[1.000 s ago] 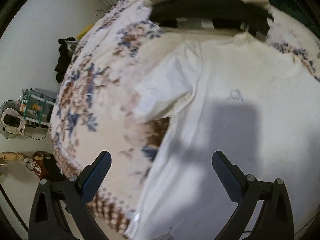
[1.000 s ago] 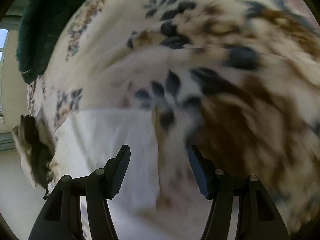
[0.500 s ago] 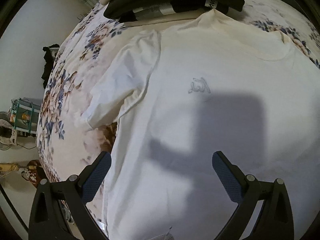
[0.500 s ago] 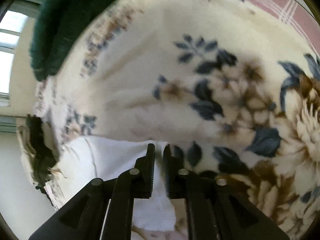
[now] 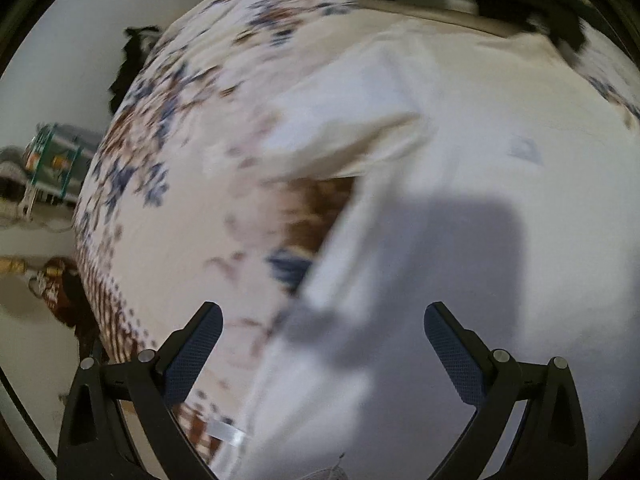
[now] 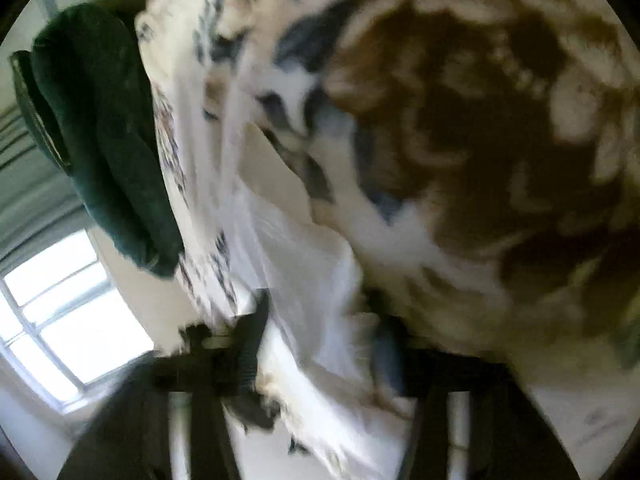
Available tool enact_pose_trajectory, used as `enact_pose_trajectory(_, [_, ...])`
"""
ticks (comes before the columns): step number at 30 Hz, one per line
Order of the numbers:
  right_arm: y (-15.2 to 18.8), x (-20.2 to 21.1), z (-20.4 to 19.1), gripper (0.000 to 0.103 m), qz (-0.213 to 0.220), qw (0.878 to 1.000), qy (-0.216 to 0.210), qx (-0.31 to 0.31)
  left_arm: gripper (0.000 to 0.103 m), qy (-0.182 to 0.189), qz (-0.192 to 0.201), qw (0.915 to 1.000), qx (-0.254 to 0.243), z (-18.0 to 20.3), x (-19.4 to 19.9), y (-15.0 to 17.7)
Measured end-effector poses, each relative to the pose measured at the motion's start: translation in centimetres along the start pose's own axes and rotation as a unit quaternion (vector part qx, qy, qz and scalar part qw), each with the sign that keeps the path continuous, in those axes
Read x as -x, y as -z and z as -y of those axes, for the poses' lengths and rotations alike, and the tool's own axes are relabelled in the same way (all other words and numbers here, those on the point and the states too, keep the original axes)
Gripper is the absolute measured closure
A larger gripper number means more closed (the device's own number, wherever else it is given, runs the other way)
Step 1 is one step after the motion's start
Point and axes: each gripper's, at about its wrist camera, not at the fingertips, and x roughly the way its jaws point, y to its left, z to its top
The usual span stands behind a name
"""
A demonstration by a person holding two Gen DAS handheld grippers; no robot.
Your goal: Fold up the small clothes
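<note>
The left gripper (image 5: 320,348) hangs released over the bed, its jaws wide apart and nothing between them. The side edge of the white shirt (image 5: 460,208) runs up between the jaws, with bare floral bedspread (image 5: 180,200) to the left. Farther up, a short sleeve (image 5: 352,120) spreads out over the bedspread. Beyond the collar lies a dark stack of clothes (image 5: 520,4), at the shirt's far edge. The bed edge drops to the floor on the left.

The right gripper (image 6: 316,344) has just been closing and is clenched on a fold of the shirt (image 6: 308,272), though blur hides the pads. Past it spreads open bedspread (image 6: 480,140), with a green cloth (image 6: 104,136) at the far left.
</note>
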Motion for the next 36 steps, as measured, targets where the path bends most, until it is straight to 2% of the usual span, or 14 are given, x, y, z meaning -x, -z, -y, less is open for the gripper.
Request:
enact_pose_trajectory(3, [2.3,0.3,-6.7,0.093,0.044,0.991,0.052,0.119,0.0,-0.006,-0.008,0.9995,0.03,-3.4,-1.0,-0.2])
enact_pose_trajectory(6, [7.5,-1.7,-15.0,0.093,0.045,0.942,0.127,0.309,0.0,-0.005,-0.008,0.9983,0.058,-6.8,-1.6,-0.3])
enact_pose_trajectory(9, [15.9,-6.3,-20.8,0.093,0.012,0.85,0.19,0.492,0.0,-0.008,-0.01,0.9978,0.065,-9.6,-2.5,-0.4])
enact_pose_trajectory(11, [23.0,-10.9,-22.2,0.094,-0.03,0.765,0.228,0.601,0.0,-0.01,-0.009,0.9978,0.065,-11.0,-2.9,-0.3])
enact_pose_trajectory(13, [28.3,-14.3,-20.4,0.093,-0.09,0.7,0.266,0.656,0.0,-0.016,-0.008,0.9978,0.064,-12.6,-3.4,-0.2])
enact_pose_trajectory(14, [29.9,-15.8,-18.8,0.093,-0.142,0.687,0.285,0.653,0.0,-0.015,-0.007,0.9978,0.064,-13.2,-3.5,-0.2])
enact_pose_trajectory(16, [30.3,-16.0,-16.4,0.092,-0.207,0.705,0.281,0.617,0.0,-0.008,-0.009,0.9978,0.065,-14.4,-3.7,-0.3])
enact_pose_trajectory(19, [28.6,-13.1,-16.2,0.055,-0.207,0.788,0.254,0.521,0.0,0.034,-0.013,0.9965,0.075,-15.6,-3.8,-0.6])
enact_pose_trajectory(22, [25.6,-8.6,-14.8,0.049,-0.179,0.843,0.247,0.443,0.0,0.101,-0.024,0.9903,0.093,-15.8,-4.4,-1.3])
enact_pose_trajectory(25, [24.6,-6.7,-13.5,0.049,-0.154,0.853,0.28,0.414,0.0,0.212,-0.042,0.9655,0.146,-15.9,-5.9,-2.3])
enact_pose_trajectory(31, [23.7,-6.0,-9.6,0.049,-0.149,0.854,0.315,0.387,0.009,0.427,-0.091,0.8605,0.262,-13.5,-10.4,-5.0])
enact_pose_trajectory(33, [23.7,-5.6,-7.8,0.049,-0.147,0.859,0.312,0.378,0.013,0.454,-0.09,0.8406,0.282,-12.4,-10.9,-5.9])
enact_pose_trajectory(34, [24.2,-5.9,-7.5,0.049,-0.146,0.862,0.31,0.375,0.022,0.465,-0.085,0.8339,0.284,-11.9,-11.1,-6.5])
enact_pose_trajectory(36, [25.0,-6.4,-7.1,0.049,-0.143,0.864,0.309,0.372,0.089,0.477,-0.08,0.8343,0.264,-10.4,-10.9,-8.2])
